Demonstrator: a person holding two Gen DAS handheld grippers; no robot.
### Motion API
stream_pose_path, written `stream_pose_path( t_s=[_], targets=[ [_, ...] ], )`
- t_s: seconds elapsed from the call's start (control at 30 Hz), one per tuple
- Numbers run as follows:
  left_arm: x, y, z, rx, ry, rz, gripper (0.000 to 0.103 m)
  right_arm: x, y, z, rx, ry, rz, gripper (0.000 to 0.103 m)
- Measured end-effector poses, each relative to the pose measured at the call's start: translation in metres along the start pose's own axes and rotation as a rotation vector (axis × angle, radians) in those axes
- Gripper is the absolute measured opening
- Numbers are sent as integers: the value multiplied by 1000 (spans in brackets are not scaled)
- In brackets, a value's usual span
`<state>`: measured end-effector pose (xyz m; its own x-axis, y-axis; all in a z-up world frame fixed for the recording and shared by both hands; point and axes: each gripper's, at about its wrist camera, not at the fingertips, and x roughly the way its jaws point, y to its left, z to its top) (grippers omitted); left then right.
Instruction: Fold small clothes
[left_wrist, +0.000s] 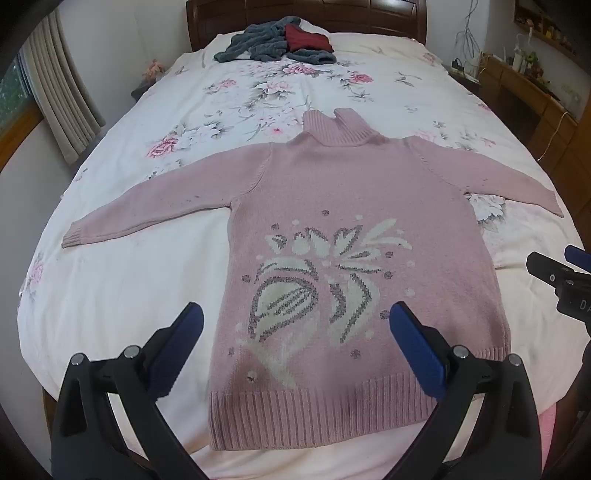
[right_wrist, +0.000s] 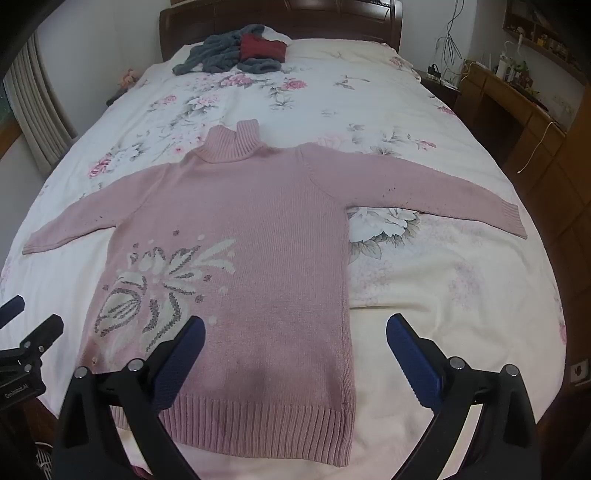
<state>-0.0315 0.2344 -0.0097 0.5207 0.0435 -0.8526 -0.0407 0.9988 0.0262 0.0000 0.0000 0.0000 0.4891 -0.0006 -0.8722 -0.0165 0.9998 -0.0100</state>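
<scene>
Pink knit: the sweater (left_wrist: 354, 266) lies flat and face up on the flowered bed cover (left_wrist: 122, 295), hem toward me, sleeves spread wide, ribbed collar pointing at the headboard (left_wrist: 306, 14).
Left gripper (left_wrist: 295, 339): jaws spread wide, holding nothing, hovering over the lower left body near the hem.
Right gripper (right_wrist: 295, 347): also gaping and empty, over the lower right edge of the body.
Step as I judge it: first fold, not yet started.
Doing it well: I would take one sleeve by its cuff (left_wrist: 72, 238), pinch the ribbing only and not the cover under it, then lay the sleeve straight across the chest before folding the side in.
Pile: grey and dark red clothes (left_wrist: 277, 40) sit well apart at the head of the bed.
Hard to tell: the near bed edge is cut off behind the gripper bodies; dark specks on the sleeves may be stains or lint.
</scene>
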Motion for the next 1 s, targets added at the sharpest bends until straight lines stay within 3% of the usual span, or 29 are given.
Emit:
stream_pose_path(
  t_s=[1.0],
  targets=[
    [3,4,0,-8,11,-6,100,2,-1,3,-11,-21,-18,99]
  ],
)
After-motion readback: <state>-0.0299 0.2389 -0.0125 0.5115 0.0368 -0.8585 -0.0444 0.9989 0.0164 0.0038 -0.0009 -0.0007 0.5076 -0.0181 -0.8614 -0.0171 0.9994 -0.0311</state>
